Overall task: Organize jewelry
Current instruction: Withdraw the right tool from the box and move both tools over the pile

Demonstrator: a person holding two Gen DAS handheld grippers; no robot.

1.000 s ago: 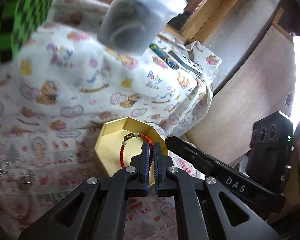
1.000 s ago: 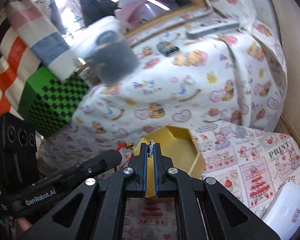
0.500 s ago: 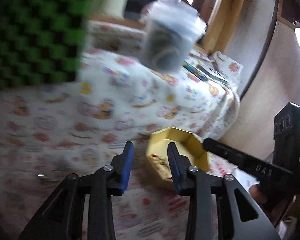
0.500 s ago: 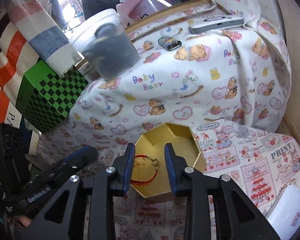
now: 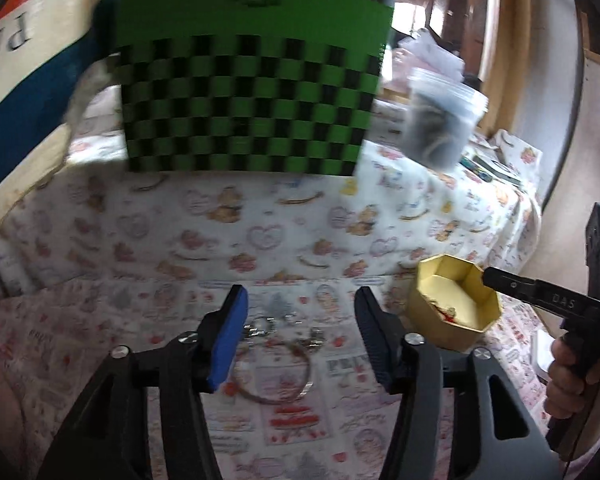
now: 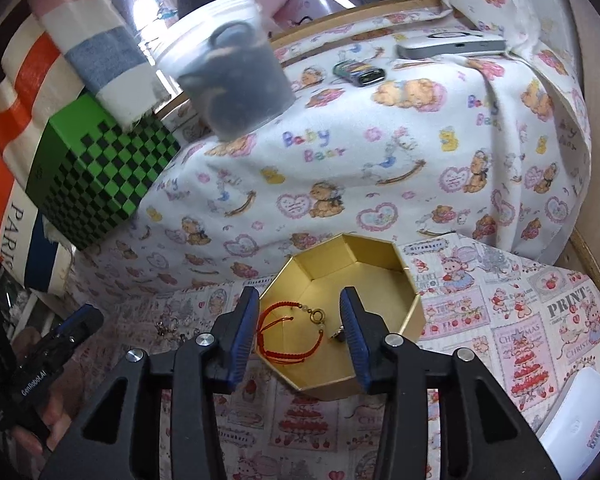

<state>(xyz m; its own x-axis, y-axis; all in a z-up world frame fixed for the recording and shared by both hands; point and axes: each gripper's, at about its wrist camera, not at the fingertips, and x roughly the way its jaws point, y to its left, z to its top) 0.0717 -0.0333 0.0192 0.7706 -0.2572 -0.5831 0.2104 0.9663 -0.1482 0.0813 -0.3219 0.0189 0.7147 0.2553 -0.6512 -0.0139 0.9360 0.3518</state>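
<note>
Gold is the colour of the eight-sided box, and it sits open on a cloth printed with small pink pictures. Inside the box lies a red string bracelet with a round gold clasp. A tiny dark bit lies next to it on the box floor, too small to tell what it is.

The right tool hangs just over the near side of the box. Its two fingers are wide apart and have nothing between them. The red bracelet shows in the gap between the blue pads, lying loose in the box.

The left tool is off to the left of the box. Its fingers are also spread wide and hold nothing. Under it, on the cloth, lie a thin silver ring bracelet and some small silver pieces. They are blurry, so it is hard to say more about them.

Behind all this is a bear-print blanket over something raised. On it stand a green and black checked box and a clear tub full of dark things. A grey flat gadget and a small dark thing lie farther back on the blanket.
</note>
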